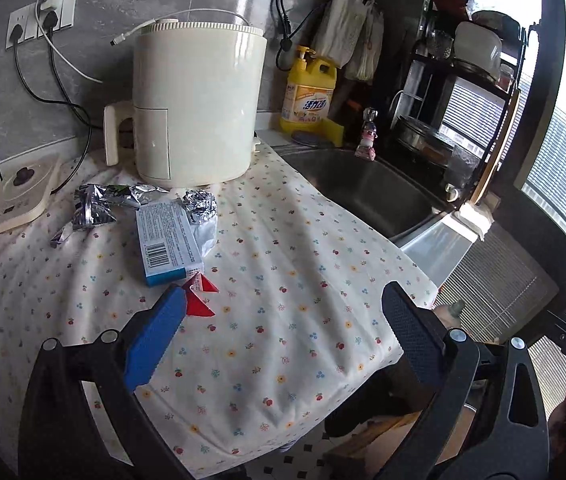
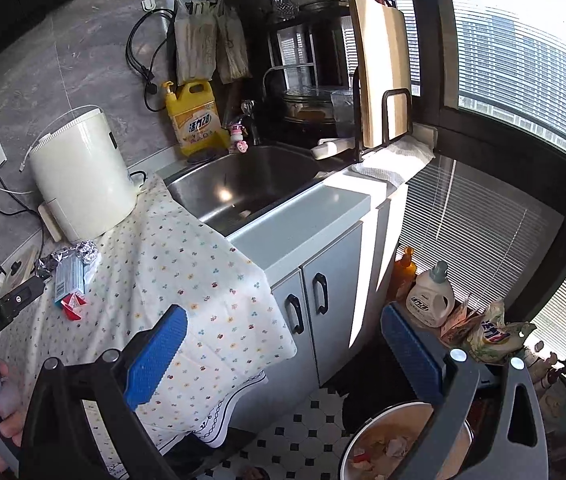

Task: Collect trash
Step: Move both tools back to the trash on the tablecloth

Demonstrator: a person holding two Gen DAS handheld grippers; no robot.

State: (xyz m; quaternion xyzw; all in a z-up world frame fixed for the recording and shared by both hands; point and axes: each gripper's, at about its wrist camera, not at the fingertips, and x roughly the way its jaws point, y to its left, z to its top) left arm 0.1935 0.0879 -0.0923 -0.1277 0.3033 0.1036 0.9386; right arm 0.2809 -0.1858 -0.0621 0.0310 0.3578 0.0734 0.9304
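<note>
Trash lies on a floral cloth (image 1: 283, 264): a blue-and-white carton (image 1: 167, 240), a red wrapper (image 1: 199, 298), crumpled foil (image 1: 201, 206) and a silver wrapper (image 1: 95, 206). My left gripper (image 1: 283, 320) is open and empty, its left pad beside the red wrapper. In the right wrist view the same pile shows at the left, with the carton (image 2: 69, 278) and red wrapper (image 2: 73, 306). My right gripper (image 2: 283, 340) is open and empty, off the counter's edge, above a round bin (image 2: 363, 448) holding scraps on the floor.
A cream appliance (image 1: 199, 104) stands behind the trash, a white scale (image 1: 19, 196) at left. A steel sink (image 2: 243, 184), yellow detergent bottle (image 2: 195, 120), dish rack and cutting board (image 2: 383, 68) are right. Bottles and bags (image 2: 431, 300) sit by the window.
</note>
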